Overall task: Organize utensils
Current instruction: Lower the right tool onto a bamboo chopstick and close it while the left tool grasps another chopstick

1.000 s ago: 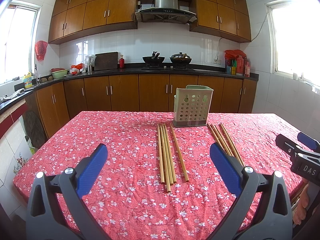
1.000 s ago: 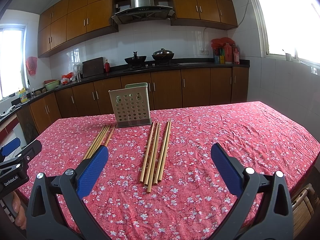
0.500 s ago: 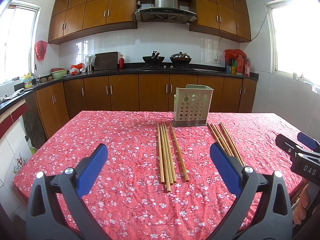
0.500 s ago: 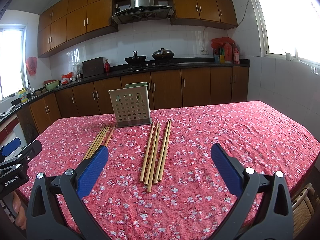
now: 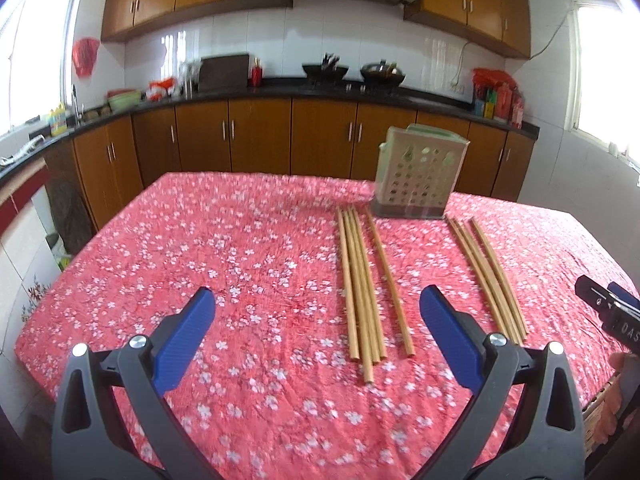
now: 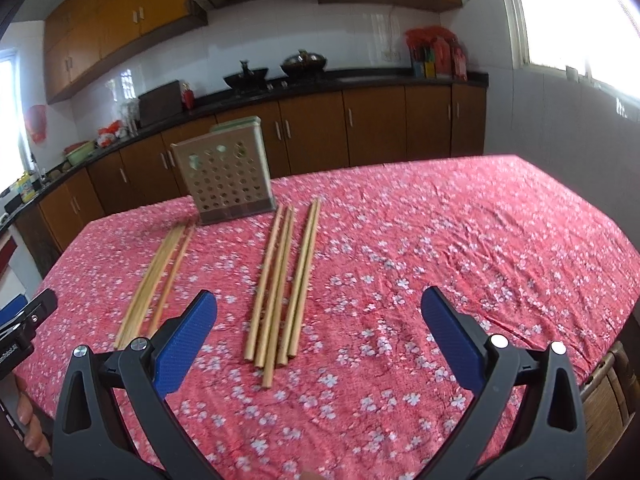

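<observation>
Two bunches of wooden chopsticks lie lengthwise on the red floral tablecloth (image 5: 200,240). In the left wrist view the left bunch (image 5: 360,292) lies just right of centre, and the right bunch (image 5: 486,276) is further right. A pale green perforated utensil holder (image 5: 418,172) stands upright behind them. My left gripper (image 5: 316,306) is open above the cloth, short of the chopsticks. In the right wrist view the holder (image 6: 226,178) stands behind the left bunch (image 6: 160,276) and the right bunch (image 6: 286,276). My right gripper (image 6: 318,306) is open and holds nothing.
The right tool (image 5: 608,312) shows at the left wrist view's right edge, and the left tool (image 6: 24,320) at the right wrist view's left edge, each with a hand below it. Wooden kitchen cabinets (image 5: 260,136) and a dark counter run behind the table. A wicker chair (image 6: 612,392) stands at the table's right.
Both cameras have tipped down and moved in toward the table, with motion blur. The chopsticks and holder have not moved. Both grippers stay open.
</observation>
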Demonstrator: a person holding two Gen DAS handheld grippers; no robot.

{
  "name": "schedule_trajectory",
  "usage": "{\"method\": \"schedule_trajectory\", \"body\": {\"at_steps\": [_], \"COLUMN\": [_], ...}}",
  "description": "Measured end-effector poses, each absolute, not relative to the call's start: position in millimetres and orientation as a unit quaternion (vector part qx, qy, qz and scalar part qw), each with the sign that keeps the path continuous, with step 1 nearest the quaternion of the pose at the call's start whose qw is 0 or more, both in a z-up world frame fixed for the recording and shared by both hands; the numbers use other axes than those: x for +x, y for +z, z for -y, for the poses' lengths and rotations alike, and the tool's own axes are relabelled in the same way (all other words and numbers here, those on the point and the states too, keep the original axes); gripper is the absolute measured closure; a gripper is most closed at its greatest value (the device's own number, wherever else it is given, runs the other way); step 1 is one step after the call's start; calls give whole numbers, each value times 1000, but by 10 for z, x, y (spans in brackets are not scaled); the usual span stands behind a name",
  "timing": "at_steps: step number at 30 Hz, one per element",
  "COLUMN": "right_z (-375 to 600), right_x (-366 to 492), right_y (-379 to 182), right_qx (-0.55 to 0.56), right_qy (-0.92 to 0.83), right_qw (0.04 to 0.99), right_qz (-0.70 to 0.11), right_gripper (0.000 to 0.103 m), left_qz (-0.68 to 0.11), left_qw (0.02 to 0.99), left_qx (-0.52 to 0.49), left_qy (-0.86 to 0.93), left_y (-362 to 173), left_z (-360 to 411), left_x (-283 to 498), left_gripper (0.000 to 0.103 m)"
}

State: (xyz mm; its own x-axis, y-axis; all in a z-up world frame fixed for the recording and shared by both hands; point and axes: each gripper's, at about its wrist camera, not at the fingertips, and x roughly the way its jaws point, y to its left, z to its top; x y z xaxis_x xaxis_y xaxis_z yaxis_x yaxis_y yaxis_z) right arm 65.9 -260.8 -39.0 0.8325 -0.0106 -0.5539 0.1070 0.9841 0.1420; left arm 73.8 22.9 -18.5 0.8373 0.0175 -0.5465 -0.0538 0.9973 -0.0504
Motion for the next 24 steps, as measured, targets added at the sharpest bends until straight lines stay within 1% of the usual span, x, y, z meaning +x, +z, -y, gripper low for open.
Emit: {"method": "schedule_trajectory", "body": {"at_steps": [1,3,4,5,6,7,9,10,12,16,17,19,21,24], "right_z": [2638,2711,2756,2788,2811,2840,2857,2857,2817,2747,2738,2726,2710,2753], "right_x": [730,927,1057,1169,1245,1374,1553,1602,1696,1831,1846,1853,1870,1904], "right_y": [-410,-480,-544,-591,-630,-696,-794,-838,-915,-1036,-1063,-1093,-1093,-1093], "right_qx": [87,95,103,114,123,138,158,163,164,156,153,145,132,107], "right_qy": [-33,-34,-32,-27,-20,-11,3,8,14,23,27,26,21,1], "right_qw": [950,941,933,926,921,912,898,895,889,881,881,883,886,891], "right_qz": [-297,-324,-343,-359,-369,-386,-410,-416,-428,-445,-447,-445,-444,-441], "right_gripper": [10,29,33,42,52,56,69,71,75,77,80,83,92,95], "left_qz": [-292,-307,-313,-316,-322,-329,-343,-350,-360,-370,-373,-379,-386,-396], "left_qw": [956,951,949,948,946,943,938,935,932,929,927,925,922,918], "left_qx": [-32,-33,-35,-37,-40,-41,-43,-43,-45,-34,-30,-27,-28,-31], "left_qy": [19,20,19,18,18,16,15,14,8,3,2,0,-5,-14], "left_y": [-190,-231,-252,-263,-286,-310,-357,-386,-429,-490,-510,-538,-567,-607], "left_z": [-255,-308,-337,-351,-374,-393,-414,-422,-428,-397,-390,-381,-377,-380], "left_x": [805,970,1050,1086,1166,1236,1353,1409,1487,1589,1612,1649,1691,1733], "left_gripper": [4,4,4,5,9,14,21,26,29,31,32,36,40,47]}}
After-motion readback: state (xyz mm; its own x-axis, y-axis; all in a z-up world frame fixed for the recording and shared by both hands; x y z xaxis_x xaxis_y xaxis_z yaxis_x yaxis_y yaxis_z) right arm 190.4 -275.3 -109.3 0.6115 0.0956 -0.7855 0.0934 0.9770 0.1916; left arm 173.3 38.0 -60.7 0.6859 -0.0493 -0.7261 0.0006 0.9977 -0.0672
